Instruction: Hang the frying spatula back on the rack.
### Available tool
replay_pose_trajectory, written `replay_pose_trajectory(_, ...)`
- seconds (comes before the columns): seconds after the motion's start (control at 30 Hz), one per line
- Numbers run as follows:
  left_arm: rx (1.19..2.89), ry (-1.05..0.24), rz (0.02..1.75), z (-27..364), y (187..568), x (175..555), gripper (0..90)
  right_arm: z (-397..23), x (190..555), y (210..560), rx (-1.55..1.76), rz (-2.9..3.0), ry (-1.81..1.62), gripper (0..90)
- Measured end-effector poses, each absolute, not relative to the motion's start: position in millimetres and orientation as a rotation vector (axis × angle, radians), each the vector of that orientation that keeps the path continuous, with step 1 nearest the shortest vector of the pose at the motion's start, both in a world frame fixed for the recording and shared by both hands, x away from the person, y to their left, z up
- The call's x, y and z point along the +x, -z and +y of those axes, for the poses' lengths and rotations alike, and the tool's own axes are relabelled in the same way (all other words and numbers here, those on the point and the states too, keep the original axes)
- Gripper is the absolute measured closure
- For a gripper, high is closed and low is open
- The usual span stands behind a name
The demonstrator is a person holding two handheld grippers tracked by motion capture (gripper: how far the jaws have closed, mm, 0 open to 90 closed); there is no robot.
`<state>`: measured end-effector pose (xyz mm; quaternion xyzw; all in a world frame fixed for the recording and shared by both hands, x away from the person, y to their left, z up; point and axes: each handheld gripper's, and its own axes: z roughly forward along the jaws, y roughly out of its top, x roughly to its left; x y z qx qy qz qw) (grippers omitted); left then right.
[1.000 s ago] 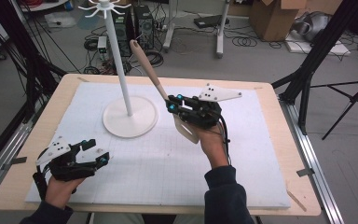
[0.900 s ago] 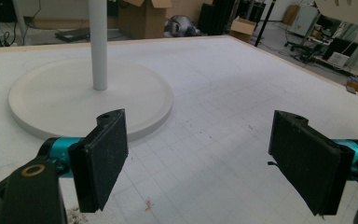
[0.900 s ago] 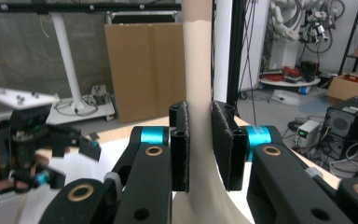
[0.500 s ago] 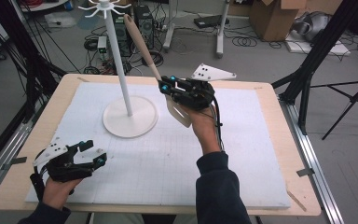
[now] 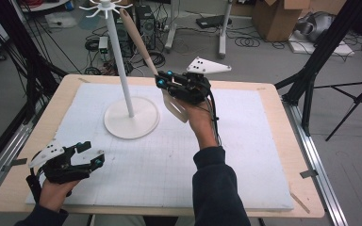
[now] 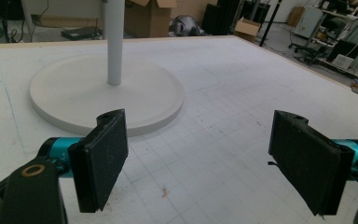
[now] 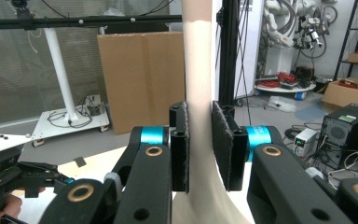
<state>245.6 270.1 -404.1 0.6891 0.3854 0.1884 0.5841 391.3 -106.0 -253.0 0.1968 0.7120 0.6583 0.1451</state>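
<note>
A white stand [image 5: 121,66] with hooks at its top [image 5: 104,6] rises from a round base [image 5: 132,118] at the back left of the white mat. My right gripper [image 5: 164,79] is raised just right of the pole, shut on a beige long-handled spatula [image 5: 136,36]. The handle slants up-left toward the hooks and the blade [image 5: 174,106] hangs below the jaws. In the right gripper view the pads clamp the spatula's neck [image 7: 198,70]. My left gripper [image 5: 90,154] rests open and empty at the mat's front left, facing the stand base [image 6: 107,93].
The mat [image 5: 245,155] lies on a wooden table [image 5: 306,188]. Beyond the far edge the floor holds cables, a computer tower [image 5: 143,19] and cardboard boxes [image 5: 275,16]. Black frame poles [image 5: 320,52] stand at the right and left.
My right gripper has lifted the spatula and carried it back and left, bringing the handle tip closer to the stand's top hooks. The left gripper has stayed put.
</note>
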Motion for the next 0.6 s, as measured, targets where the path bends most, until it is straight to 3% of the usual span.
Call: replay_pose_trajectory(0.6, 1.604, -0.442, 0.902, 274.6, 404.4, 245.0, 19.9, -109.9, 396.0, 253.8, 0.582, 2.024, -1.94, 77.3)
